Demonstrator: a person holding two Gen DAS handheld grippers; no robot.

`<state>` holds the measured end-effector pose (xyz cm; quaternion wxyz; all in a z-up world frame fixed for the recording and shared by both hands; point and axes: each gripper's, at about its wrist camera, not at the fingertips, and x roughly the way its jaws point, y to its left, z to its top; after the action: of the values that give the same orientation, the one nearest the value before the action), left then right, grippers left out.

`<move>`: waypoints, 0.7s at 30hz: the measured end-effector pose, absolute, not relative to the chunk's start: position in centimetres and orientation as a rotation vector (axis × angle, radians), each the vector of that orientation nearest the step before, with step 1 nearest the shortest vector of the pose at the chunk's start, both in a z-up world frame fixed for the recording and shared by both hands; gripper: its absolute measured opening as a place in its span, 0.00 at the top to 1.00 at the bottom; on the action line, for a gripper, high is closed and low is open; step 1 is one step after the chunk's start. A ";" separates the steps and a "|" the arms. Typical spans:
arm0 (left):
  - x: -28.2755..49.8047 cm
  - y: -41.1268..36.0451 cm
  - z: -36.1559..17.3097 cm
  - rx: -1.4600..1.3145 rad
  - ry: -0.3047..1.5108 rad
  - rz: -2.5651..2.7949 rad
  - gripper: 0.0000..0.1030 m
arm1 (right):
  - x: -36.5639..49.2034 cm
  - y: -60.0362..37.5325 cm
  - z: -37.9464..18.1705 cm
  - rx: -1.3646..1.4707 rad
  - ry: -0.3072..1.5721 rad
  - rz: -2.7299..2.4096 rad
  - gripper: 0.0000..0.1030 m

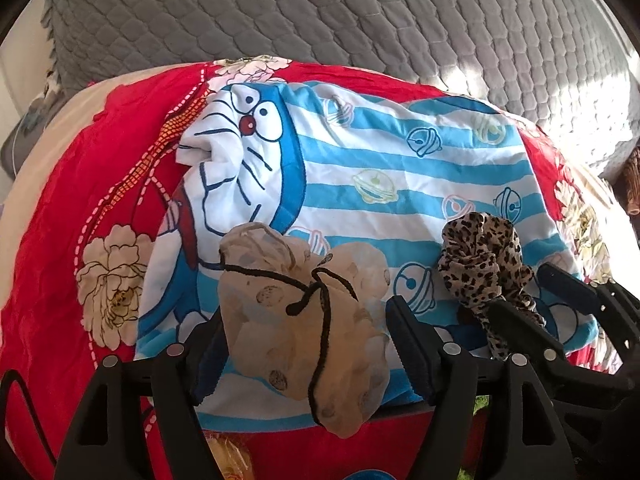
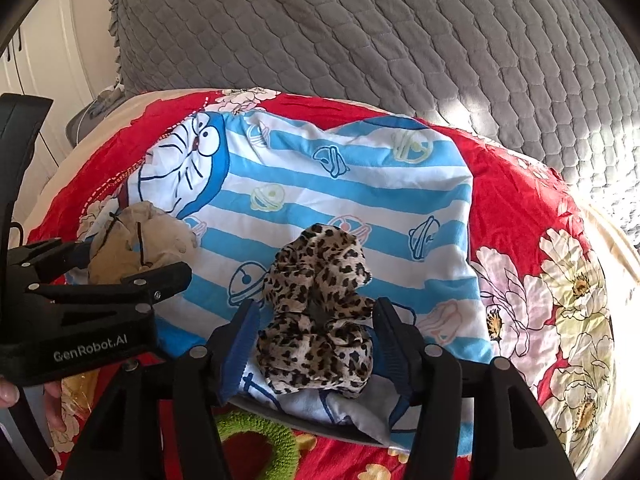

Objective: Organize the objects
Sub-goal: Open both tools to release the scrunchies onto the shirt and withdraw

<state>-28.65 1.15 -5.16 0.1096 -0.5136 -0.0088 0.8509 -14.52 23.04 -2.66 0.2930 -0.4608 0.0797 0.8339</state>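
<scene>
- Beige pouch [image 1: 304, 316] sits between the left gripper [image 1: 304, 344], fingers wide apart, not pressing.
- Leopard scrunchie [image 2: 316, 320] lies inside the right gripper [image 2: 316, 344], loosely; at three o'clock of the pouch, on the striped cloth [image 2: 360, 200].

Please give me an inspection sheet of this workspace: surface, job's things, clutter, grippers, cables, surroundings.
Surface: red floral bedspread under a blue-striped cartoon cloth.
Job's things: beige scrunchie and leopard scrunchie, both on the cloth.
Clutter: green knitted ring at the near edge.
Grippers: left gripper around the beige scrunchie, right gripper around the leopard one; fingers apart, not pressing.
Cables: black cable.
Surroundings: grey quilted cover behind.
</scene>
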 end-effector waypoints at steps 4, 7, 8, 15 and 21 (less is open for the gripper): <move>-28.4 1.1 -5.0 -1.505 -0.030 2.496 0.27 | -14.3 22.8 -2.3 -1.218 0.205 2.226 0.43; -28.3 1.1 -4.6 -1.497 -0.031 2.493 0.27 | -14.3 22.6 -2.1 -1.214 0.207 2.228 0.43; -28.3 1.1 -4.3 -1.484 -0.030 2.494 0.27 | -14.3 22.6 -2.0 -1.211 0.207 2.228 0.43; -28.1 0.9 -3.2 -1.453 -0.023 2.510 0.27 | -13.9 22.5 -1.7 -1.200 0.218 2.230 0.43; -27.4 0.8 -2.8 -1.444 -0.005 2.516 0.27 | -13.5 22.2 -1.3 -1.193 0.218 2.233 0.43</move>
<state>-27.40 0.77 -2.80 0.1203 -0.4941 -0.0017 0.8610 -13.54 22.21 -1.28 0.2957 -0.4485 0.0818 0.8395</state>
